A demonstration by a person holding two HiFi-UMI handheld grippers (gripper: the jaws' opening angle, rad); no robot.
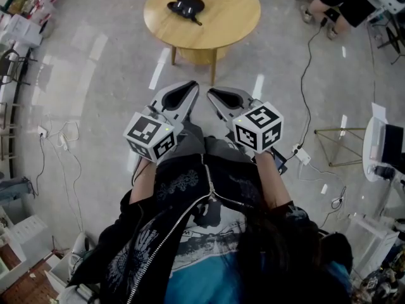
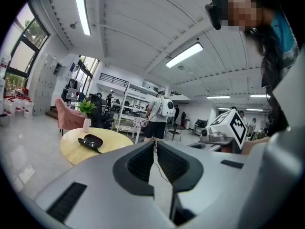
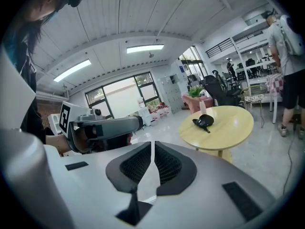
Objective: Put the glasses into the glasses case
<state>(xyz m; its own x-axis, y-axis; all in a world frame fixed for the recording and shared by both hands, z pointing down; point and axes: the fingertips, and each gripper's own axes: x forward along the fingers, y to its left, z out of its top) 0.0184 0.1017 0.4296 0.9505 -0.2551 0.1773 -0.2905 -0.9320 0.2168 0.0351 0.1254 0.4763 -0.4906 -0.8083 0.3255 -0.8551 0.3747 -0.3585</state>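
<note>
On table (image 1: 234, 18), glasses case (image 1: 185, 6) lies crosswise.

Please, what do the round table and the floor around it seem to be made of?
Table: looks like light wood or wood veneer with a smooth, fairly matte finish, judging by its even warm yellow colour and little glare. Floor: probably polished concrete or grey tile, glossy, since it mirrors the ceiling lights as bright streaks.

Table (image 1: 235, 19) pale smooth wood; glasses case (image 1: 186, 6) glossy black; floor (image 1: 104, 128) polished, reflective.
</note>
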